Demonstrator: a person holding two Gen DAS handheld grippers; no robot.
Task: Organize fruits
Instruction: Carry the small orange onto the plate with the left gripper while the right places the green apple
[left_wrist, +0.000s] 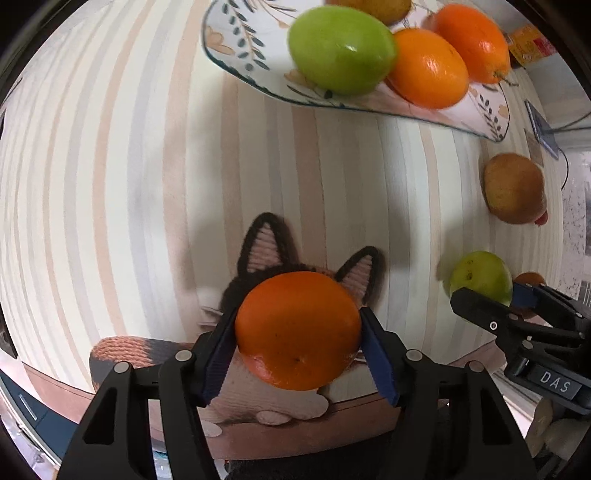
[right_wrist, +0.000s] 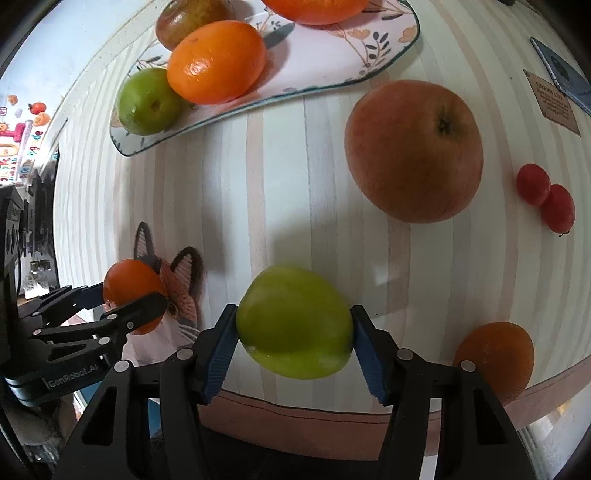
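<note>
**Both grippers loaded, plate ahead**

Your left gripper (left_wrist: 298, 334) is clamped on an orange (left_wrist: 297, 328) above the fox-shaped mat (left_wrist: 258, 258). Your right gripper (right_wrist: 293, 326) is clamped on a green apple (right_wrist: 293, 326) above the striped surface (right_wrist: 258, 184). Farther off, the flowered plate (right_wrist: 369, 55) carries more fruit.
</note>
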